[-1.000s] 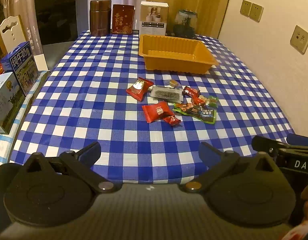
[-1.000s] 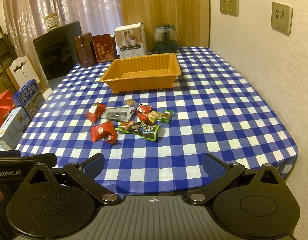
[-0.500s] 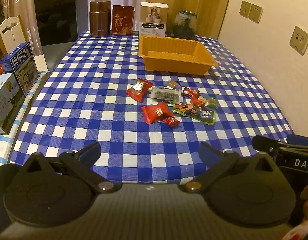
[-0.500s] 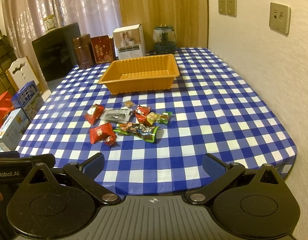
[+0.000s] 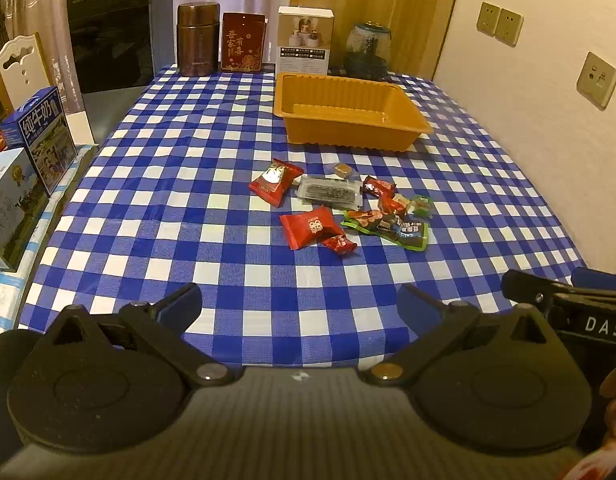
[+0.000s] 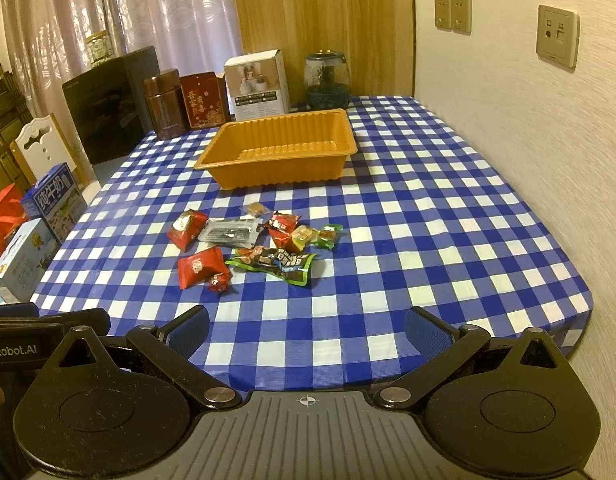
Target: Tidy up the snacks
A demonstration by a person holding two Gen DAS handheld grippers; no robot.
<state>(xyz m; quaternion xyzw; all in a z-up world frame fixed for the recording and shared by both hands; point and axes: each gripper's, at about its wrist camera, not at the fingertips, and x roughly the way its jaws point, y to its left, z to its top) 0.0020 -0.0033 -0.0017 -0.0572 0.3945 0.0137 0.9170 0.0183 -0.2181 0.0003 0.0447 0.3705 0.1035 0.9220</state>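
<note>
Change: both views creep slightly nearer the snacks [image 5: 340,204]; nothing on my table shifts.
Fingers: left gripper [image 5: 297,304] and right gripper [image 6: 305,326] wide, empty.
Meaning: orange tray [image 6: 211,162] unfilled; sorting unstarted.

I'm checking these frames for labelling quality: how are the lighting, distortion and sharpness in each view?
Left wrist view: warm, dim indoor light, strong fisheye bowing at the table edges, snack pile sharp, dark vignette in the corners. Right wrist view: same warm cast, the wall at right looks streaked and soft, orange tray crisp, no harsh glare.
</note>
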